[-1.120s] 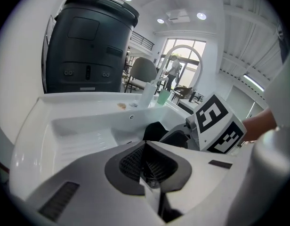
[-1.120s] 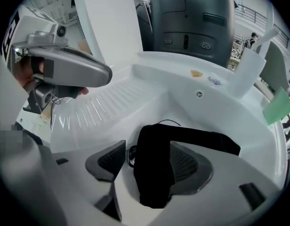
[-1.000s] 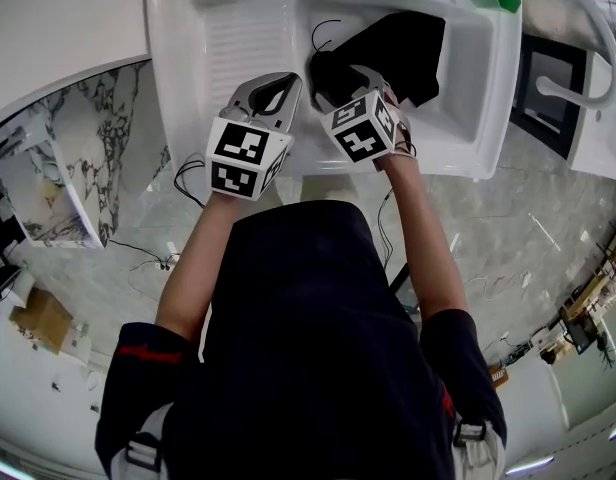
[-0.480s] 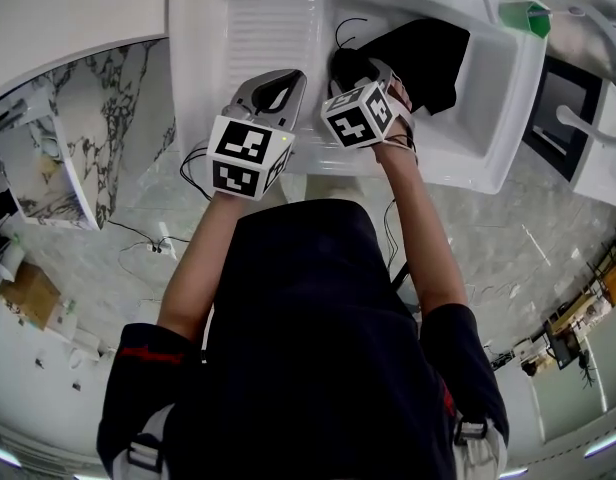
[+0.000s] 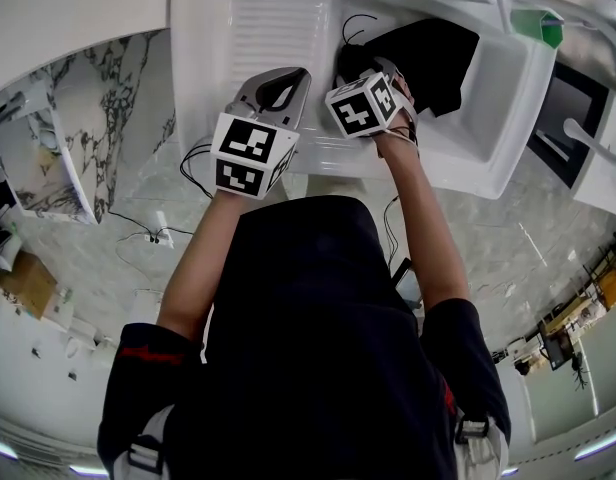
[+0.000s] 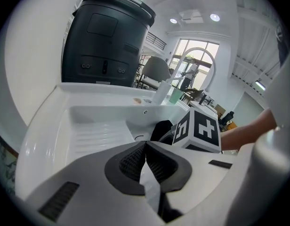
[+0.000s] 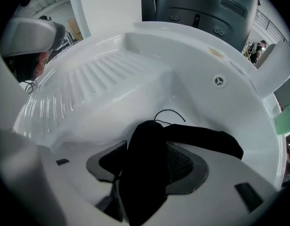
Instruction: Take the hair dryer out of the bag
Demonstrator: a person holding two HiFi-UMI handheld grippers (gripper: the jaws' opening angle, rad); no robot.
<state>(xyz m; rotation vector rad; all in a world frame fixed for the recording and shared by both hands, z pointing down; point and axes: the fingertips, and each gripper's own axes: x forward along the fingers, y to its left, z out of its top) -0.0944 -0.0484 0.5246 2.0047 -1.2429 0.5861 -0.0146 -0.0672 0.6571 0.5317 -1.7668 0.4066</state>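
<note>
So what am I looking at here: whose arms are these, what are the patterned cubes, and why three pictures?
There is no robot here. A person holds a two-jaw tool in each hand, and the cubes with square markers are part of those tools. The head view comes from a camera on the person's head, looking steeply down. The other two views come from a camera riding on each gripper, looking along its jaws. The person stands at a white moulded sink with a ribbed slope. A black fabric bag lies in its basin. The right gripper is shut on a fold of that bag. The left gripper is shut on nothing, over the ribbed side. No hair dryer shows.
</note>
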